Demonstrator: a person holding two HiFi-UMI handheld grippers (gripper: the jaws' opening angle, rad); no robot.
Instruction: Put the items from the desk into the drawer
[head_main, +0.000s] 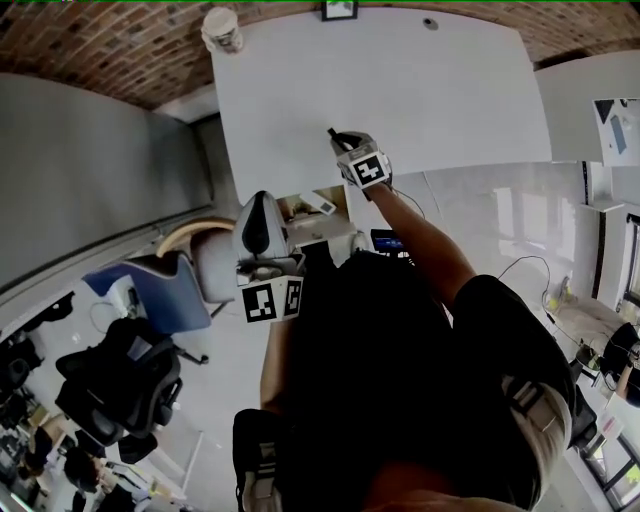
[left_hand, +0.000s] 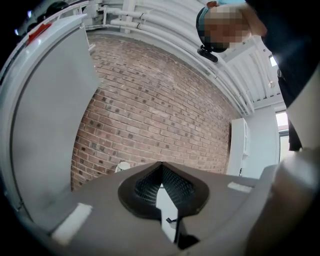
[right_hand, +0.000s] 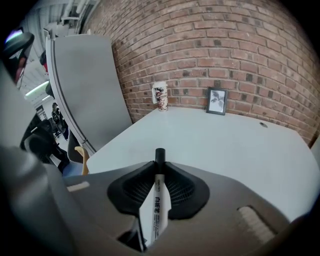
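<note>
My right gripper (head_main: 340, 140) hangs over the near part of the white desk (head_main: 400, 90), shut on a white marker (right_hand: 156, 205) with a black cap (right_hand: 160, 154). The marker stands upright between the pads in the right gripper view, cap poking out past the fingertips. My left gripper (head_main: 261, 205) is beyond the desk's near left corner, pointing level at the brick wall. Its jaws (left_hand: 161, 167) are shut with nothing between them. Just below the desk's near edge, what looks like the open drawer (head_main: 300, 210) shows small items inside.
A paper cup (head_main: 221, 28) and a small picture frame (head_main: 339, 10) stand at the desk's far edge against the brick wall. A grey partition (head_main: 90, 170) runs along the left. A blue chair (head_main: 160, 290) and a black office chair (head_main: 120, 385) stand lower left.
</note>
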